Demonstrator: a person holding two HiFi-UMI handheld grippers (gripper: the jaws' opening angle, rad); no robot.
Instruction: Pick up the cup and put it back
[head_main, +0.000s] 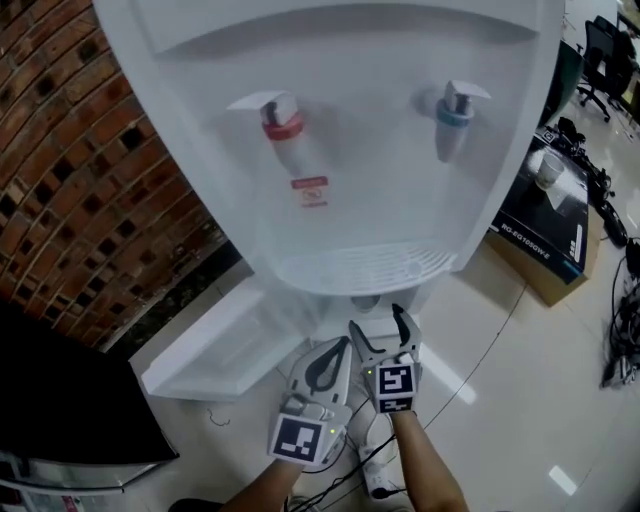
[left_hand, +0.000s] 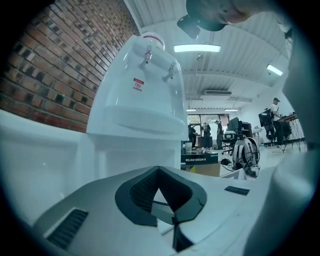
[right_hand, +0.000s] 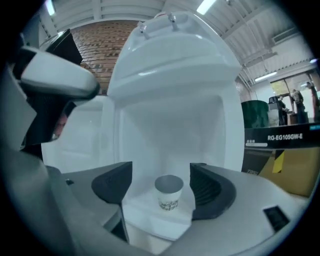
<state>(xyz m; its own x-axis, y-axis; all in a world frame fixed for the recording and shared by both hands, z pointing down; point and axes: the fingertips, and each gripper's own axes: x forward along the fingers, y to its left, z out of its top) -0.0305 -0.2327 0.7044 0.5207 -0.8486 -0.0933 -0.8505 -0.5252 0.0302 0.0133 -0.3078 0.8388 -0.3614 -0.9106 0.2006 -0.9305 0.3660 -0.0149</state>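
Before the pick-up, by the look of it: reaching toward the cup (right_hand: 169, 192), upright on the middle of the shelf (right_hand: 145, 219) in the water dispenser's (head_main: 350, 120) low recess. Right gripper (head_main: 378, 325) fingers spread wide, framing the cup without touching. Left gripper (head_main: 330, 362) fingers pressed together, empty. Next: push forward, then close gently on the thin wall. Readable on the box (right_hand: 282, 137): "RG-EG105GW-E". Cup print and red label (head_main: 311, 191) too small to read.

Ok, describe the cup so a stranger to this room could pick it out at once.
Find the tall white water dispenser with a red tap and a blue tap beside the brick wall. In the open white recess low down in it, a small paper cup stands upright on the shelf. It is the only thing there, white with dark print near its base.
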